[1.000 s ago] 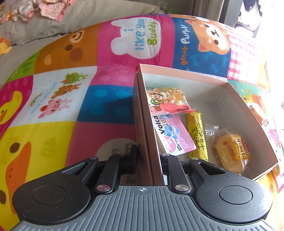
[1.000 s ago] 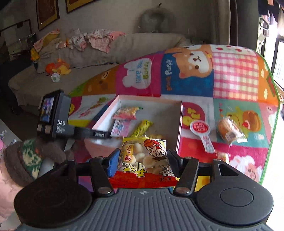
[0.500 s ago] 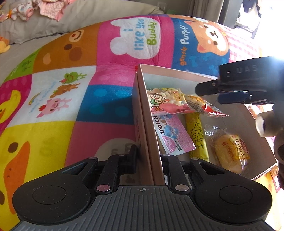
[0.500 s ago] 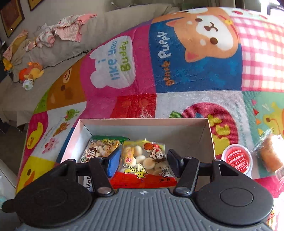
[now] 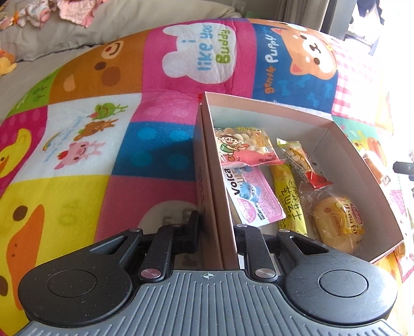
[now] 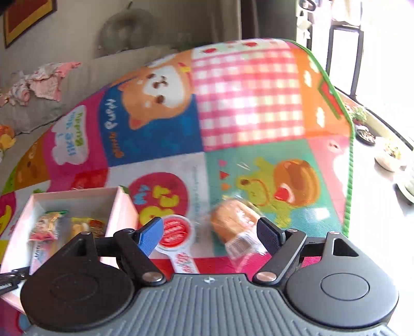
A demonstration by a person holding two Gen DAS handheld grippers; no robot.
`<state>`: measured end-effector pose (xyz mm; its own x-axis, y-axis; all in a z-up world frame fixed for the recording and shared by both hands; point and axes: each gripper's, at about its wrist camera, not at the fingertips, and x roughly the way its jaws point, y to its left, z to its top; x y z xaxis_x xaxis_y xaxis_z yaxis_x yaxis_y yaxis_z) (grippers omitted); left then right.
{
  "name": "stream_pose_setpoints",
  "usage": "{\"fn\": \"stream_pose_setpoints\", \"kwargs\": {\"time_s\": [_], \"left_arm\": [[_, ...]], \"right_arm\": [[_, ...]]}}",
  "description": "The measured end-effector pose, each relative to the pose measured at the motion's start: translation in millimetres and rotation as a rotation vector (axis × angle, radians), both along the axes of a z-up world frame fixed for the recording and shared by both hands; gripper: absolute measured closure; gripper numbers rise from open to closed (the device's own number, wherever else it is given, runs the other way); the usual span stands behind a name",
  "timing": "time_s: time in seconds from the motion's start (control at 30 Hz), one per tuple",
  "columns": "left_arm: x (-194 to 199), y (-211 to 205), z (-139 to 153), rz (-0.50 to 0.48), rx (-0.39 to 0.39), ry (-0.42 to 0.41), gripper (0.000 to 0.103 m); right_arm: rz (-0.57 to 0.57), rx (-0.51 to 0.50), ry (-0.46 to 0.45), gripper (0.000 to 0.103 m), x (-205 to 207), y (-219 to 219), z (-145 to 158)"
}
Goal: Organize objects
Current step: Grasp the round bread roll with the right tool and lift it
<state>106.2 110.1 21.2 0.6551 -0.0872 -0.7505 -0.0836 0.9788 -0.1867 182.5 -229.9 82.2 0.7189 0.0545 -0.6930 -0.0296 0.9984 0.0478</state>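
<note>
A pale pink cardboard box (image 5: 271, 109) sits on the cartoon play mat. My left gripper (image 5: 216, 227) is shut on the box's near left wall. Inside lie a biscuit bag (image 5: 240, 144), a pink Volca packet (image 5: 253, 199), a yellow stick pack (image 5: 289, 199), a wrapped cake (image 5: 336, 222) and a yellow-red snack bag (image 5: 300, 160). My right gripper (image 6: 211, 231) is open and empty, right of the box (image 6: 121, 206). Just ahead of it on the mat lie a red-lidded cup (image 6: 176, 230) and a wrapped bun (image 6: 235, 224).
The mat (image 5: 103, 134) covers a bed or sofa; grey cushions and crumpled clothes (image 5: 75, 10) lie at the back. The mat's green edge (image 6: 349, 155) ends at the right, with dishes (image 6: 388, 157) on a pale surface beyond it.
My right gripper has let go of the yellow-red snack bag in the box, opened, and swung right over the mat. The left gripper has kept its hold on the box wall.
</note>
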Motion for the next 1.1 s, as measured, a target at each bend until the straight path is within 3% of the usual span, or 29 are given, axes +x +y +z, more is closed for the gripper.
{"fn": "stream_pose_setpoints", "kwargs": {"time_s": [0.1, 0.23, 0.43, 0.5, 0.57, 0.7, 0.9, 1.1], "left_arm": [[1, -2, 1, 0.003, 0.012, 0.007, 0.085], [2, -4, 1, 0.011, 0.023, 0.015, 0.085], [3, -5, 2, 0.022, 0.023, 0.021, 0.085], [3, -5, 2, 0.022, 0.022, 0.021, 0.085], [3, -6, 2, 0.021, 0.022, 0.021, 0.085], [1, -5, 1, 0.02, 0.018, 0.014, 0.085], [0, -3, -1, 0.022, 0.005, 0.003, 0.085], [-5, -7, -2, 0.015, 0.032, -0.03, 0.085]], "right_arm": [[-0.043, -0.052, 0.01, 0.023, 4, -19, -23], [0.004, -0.14, 0.017, 0.019, 24, -17, -46], [0.084, -0.113, 0.076, 0.016, 68, -4, -65], [0.083, -0.099, 0.104, 0.034, 74, -4, -71], [0.077, -0.081, 0.112, 0.041, 71, -6, -73], [0.052, -0.056, 0.078, 0.043, 41, -17, -57], [0.068, -0.045, 0.007, 0.043, -41, -21, -16], [0.114, 0.023, -0.017, 0.043, -144, 2, -22]]}}
